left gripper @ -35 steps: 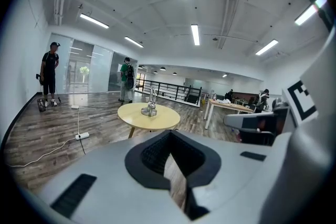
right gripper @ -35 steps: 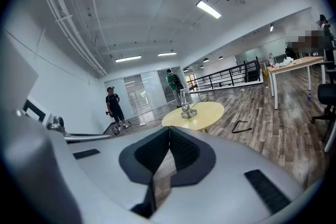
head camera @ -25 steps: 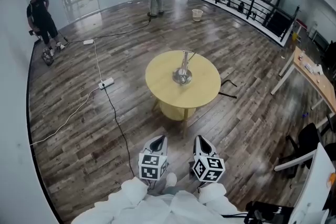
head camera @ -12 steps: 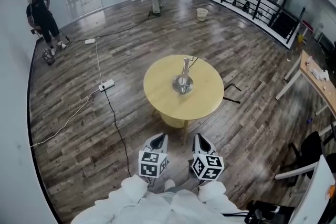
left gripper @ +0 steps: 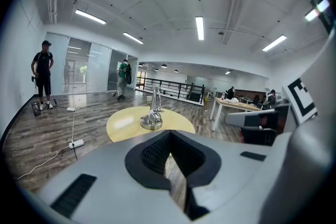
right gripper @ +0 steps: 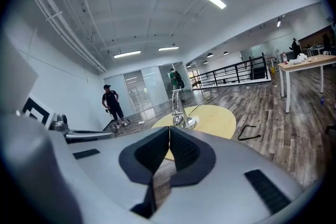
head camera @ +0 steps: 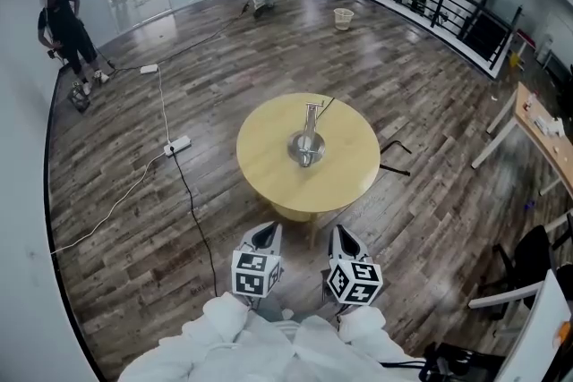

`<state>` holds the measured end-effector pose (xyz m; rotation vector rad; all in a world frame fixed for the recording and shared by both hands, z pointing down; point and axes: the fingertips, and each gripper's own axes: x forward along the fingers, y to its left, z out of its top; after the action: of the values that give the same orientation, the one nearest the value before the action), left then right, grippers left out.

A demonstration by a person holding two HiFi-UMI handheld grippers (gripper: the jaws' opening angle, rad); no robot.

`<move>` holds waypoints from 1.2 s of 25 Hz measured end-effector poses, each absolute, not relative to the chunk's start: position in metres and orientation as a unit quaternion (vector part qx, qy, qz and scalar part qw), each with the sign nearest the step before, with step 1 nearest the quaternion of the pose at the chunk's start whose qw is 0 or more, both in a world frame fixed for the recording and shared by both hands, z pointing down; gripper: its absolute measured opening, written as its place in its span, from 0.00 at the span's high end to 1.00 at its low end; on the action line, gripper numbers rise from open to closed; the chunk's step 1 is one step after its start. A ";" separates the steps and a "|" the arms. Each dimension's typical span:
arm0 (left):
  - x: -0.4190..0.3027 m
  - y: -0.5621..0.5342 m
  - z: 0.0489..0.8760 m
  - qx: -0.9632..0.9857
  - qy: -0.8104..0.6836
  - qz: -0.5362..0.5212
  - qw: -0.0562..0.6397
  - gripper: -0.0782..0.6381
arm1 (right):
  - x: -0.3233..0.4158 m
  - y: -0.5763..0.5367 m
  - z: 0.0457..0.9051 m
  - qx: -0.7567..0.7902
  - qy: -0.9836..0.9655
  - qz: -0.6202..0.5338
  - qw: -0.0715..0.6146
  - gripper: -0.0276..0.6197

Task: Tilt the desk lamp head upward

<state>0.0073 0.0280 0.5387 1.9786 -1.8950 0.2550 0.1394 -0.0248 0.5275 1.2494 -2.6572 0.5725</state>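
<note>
The desk lamp [head camera: 307, 143] stands near the middle of a round yellow table [head camera: 264, 170], well apart from both claws and straight ahead of them across a stretch of wood floor. Its shiny round base sits on the tabletop and its thin stem rises upright from it, so its long axis is vertical. How the head is angled is too small to tell. A thin cord seems to trail off the far side of the table. The left gripper [head camera: 267, 232] and the right gripper [head camera: 344, 237] are held low and side by side, close to the person's body. The lamp lies about midway between their lines, so neither looks clearly nearer. Each gripper view shows its jaws pressed together with nothing between them, and the lamp shows just above the closed tips. Reaching the head calls for walking up to the table first, I judge. No brand, label or writing can be read anywhere; the only markings are the black-and-white squares on the gripper cubes.
</note>
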 end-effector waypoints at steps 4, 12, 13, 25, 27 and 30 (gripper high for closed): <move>0.005 0.008 0.535 0.709 -0.673 0.091 0.189 0.89 | 0.136 -0.041 0.531 0.417 -0.884 0.196 0.077 0.94; -0.008 -0.042 0.542 0.724 -0.657 0.098 0.185 0.89 | 0.118 -0.082 0.544 0.423 -0.880 0.198 0.085 0.94; -0.012 -0.049 0.542 0.727 -0.654 0.100 0.183 0.89 | 0.113 -0.088 0.545 0.424 -0.880 0.197 0.085 0.94; -0.062 -0.147 0.552 0.755 -0.618 0.113 0.186 0.89 | 0.065 -0.163 0.563 0.452 -0.861 0.214 0.094 0.94; -0.070 -0.163 0.554 0.762 -0.609 0.116 0.188 0.89 | 0.055 -0.177 0.564 0.457 -0.857 0.217 0.096 0.94; -0.088 -0.187 0.557 0.769 -0.599 0.121 0.191 0.89 | 0.037 -0.198 0.566 0.465 -0.852 0.220 0.098 0.94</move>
<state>-0.0880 -0.1871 0.5571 2.1590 -1.6818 0.3398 0.0368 -0.1985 0.5661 1.3773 -2.5207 0.6525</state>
